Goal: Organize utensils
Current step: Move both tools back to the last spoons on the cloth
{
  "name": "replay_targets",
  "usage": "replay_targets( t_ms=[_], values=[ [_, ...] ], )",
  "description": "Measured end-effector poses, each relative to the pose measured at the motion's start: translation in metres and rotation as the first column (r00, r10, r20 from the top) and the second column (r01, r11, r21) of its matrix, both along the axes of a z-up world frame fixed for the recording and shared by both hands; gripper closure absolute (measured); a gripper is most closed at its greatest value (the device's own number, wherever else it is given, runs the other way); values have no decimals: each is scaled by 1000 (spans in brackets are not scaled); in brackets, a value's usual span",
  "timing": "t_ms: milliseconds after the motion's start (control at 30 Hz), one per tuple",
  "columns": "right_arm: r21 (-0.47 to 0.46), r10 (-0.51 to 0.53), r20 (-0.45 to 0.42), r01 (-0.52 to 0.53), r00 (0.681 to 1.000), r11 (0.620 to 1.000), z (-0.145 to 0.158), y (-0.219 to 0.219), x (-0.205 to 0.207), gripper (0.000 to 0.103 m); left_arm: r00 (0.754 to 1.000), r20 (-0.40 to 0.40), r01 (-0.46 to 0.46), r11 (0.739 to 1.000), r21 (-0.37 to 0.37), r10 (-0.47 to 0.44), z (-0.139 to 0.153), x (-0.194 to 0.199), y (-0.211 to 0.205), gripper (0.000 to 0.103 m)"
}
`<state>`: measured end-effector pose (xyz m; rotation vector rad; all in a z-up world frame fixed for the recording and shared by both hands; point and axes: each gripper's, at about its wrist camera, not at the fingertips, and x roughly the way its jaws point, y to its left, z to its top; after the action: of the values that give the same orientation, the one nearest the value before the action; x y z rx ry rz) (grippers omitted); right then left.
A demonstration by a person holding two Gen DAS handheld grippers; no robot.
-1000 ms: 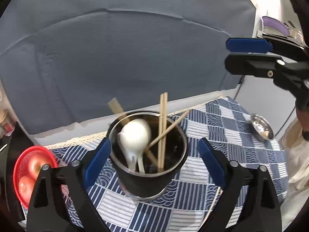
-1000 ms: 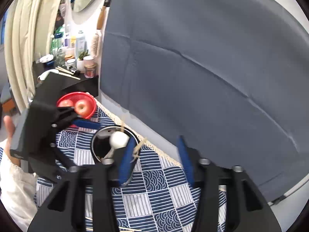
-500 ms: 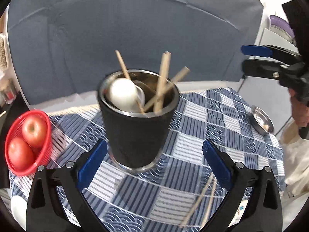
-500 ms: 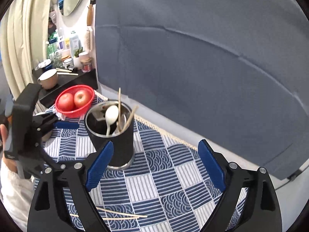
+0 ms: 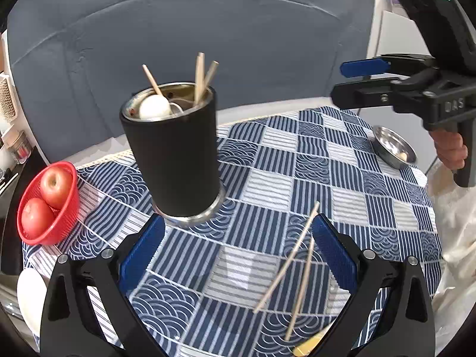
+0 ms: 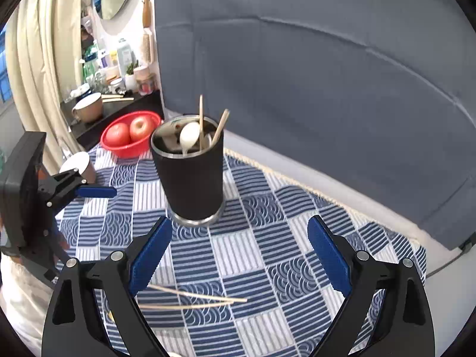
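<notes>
Two loose wooden chopsticks [image 5: 293, 270] flat on checked blue cloth surface [image 5: 324, 178], between spread left gripper [image 5: 238, 255] fingers. Right gripper [image 6: 238, 255] fingers opening, nothing between; black steel-rimmed utensil cup [image 6: 190, 178] upright just beyond.

A home: patterned tablecloth [image 5: 312, 160], apples in basket [image 6: 131, 136], cluttered toiletry shelf [image 6: 119, 68].

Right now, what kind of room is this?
Probably a home dining spot. A checked tablecloth holds a black utensil cup with chopsticks, a red basket of apples, and a cluttered shelf with bottles stands nearby.
</notes>
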<state>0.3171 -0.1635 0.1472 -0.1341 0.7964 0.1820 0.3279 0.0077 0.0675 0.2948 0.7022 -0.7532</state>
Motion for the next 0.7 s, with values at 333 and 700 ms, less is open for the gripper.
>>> replay_targets(
  t_ms=[333,700],
  values=[
    [-19,-9,-43,8,999,1000,-29,1,-30,15,999,-26,33,999,39,-32,-28,-34,-4,6],
    [9,-43,-99,44,994,999,-61,-12,-73,15,994,-46,106,992,62,-104,-55,-76,-12,6]
  ],
)
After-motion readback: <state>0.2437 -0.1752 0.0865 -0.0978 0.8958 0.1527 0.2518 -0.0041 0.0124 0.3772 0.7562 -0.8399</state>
